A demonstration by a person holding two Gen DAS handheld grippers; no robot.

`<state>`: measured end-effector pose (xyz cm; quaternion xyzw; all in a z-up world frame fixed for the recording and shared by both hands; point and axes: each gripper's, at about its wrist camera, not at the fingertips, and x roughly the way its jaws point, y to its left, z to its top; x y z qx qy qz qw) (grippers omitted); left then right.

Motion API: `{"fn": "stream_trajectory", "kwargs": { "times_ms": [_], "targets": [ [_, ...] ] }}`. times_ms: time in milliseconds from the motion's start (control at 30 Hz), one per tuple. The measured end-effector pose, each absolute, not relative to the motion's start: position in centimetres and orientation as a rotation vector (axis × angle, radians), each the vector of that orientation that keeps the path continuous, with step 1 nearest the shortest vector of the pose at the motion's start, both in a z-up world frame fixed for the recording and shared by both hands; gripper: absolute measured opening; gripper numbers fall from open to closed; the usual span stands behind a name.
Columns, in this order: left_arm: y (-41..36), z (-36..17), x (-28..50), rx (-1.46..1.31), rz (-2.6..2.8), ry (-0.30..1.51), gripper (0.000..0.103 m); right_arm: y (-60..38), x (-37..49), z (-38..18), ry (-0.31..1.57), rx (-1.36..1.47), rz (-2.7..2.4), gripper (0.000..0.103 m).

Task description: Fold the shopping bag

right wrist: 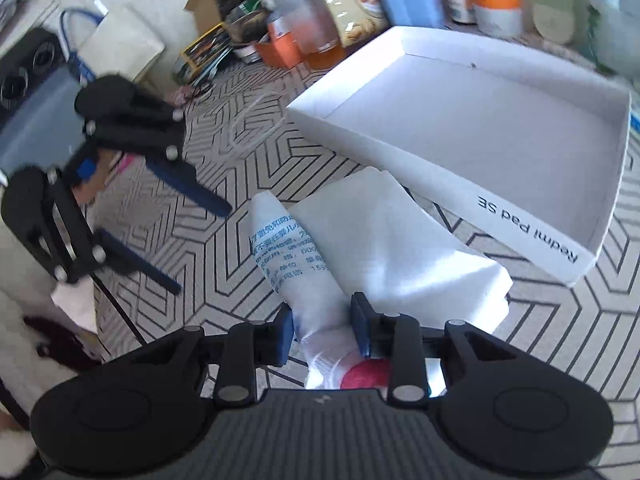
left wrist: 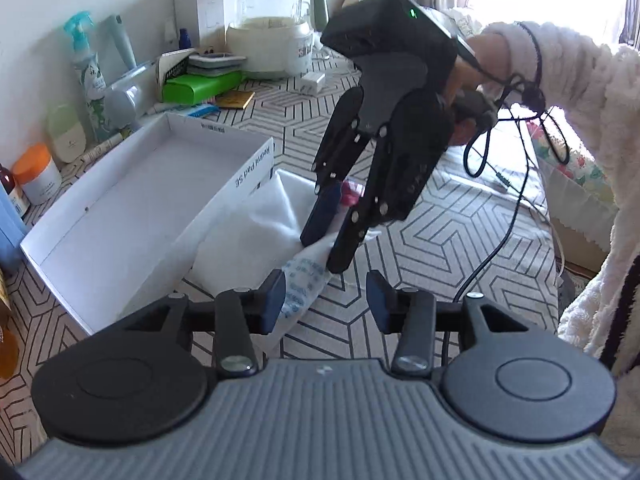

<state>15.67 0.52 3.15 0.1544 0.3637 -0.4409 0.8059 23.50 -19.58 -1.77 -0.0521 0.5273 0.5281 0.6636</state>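
The white plastic shopping bag (left wrist: 256, 224) lies on the patterned table, partly folded, with a rolled strip bearing blue print (right wrist: 288, 252) and a red mark near its end. My right gripper (right wrist: 322, 326) is shut on the bunched end of the bag; it shows in the left wrist view (left wrist: 332, 236), pointing down at the bag. My left gripper (left wrist: 326, 300) is open and empty, with the printed strip lying just by its left finger. In the right wrist view the left gripper (right wrist: 200, 244) hovers open to the left of the bag.
An open white Redmi Pad SE box (left wrist: 132, 216) lies just left of the bag, also in the right wrist view (right wrist: 472, 136). Bottles, jars and a glass kettle (left wrist: 272, 20) crowd the table's back edge. A black cable (left wrist: 500, 240) hangs on the right.
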Motion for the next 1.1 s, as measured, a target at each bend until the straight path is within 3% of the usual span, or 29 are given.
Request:
{"fn": "stream_trajectory", "kwargs": {
  "times_ms": [167,367,433,633,867,1100],
  "targets": [
    [-0.6,0.3,15.8,0.520,-1.011,0.656,0.044,-21.1,26.0,-3.5,1.307,0.104,1.196,0.031],
    [-1.4,-0.3,16.2,0.533,-1.056,0.669,0.042,-21.3,26.1,-3.8,1.319,0.128,1.215,0.030],
    [-2.0,-0.6,16.5,0.533,-1.039,0.686,0.037,-21.2,26.2,-3.9,1.326,0.139,1.225,0.030],
    [-3.1,-0.4,18.3,0.432,-0.974,0.860,0.036,-21.2,25.4,-3.7,1.258,0.140,1.250,0.030],
    [-3.7,-0.1,21.0,0.341,-0.966,1.038,0.036,-19.6,15.1,-1.0,0.678,-0.535,1.163,0.040],
    [-2.8,-0.4,21.8,0.246,-0.977,1.071,0.037,-16.6,8.8,-2.7,0.456,-0.992,0.954,0.033]
  ]
}}
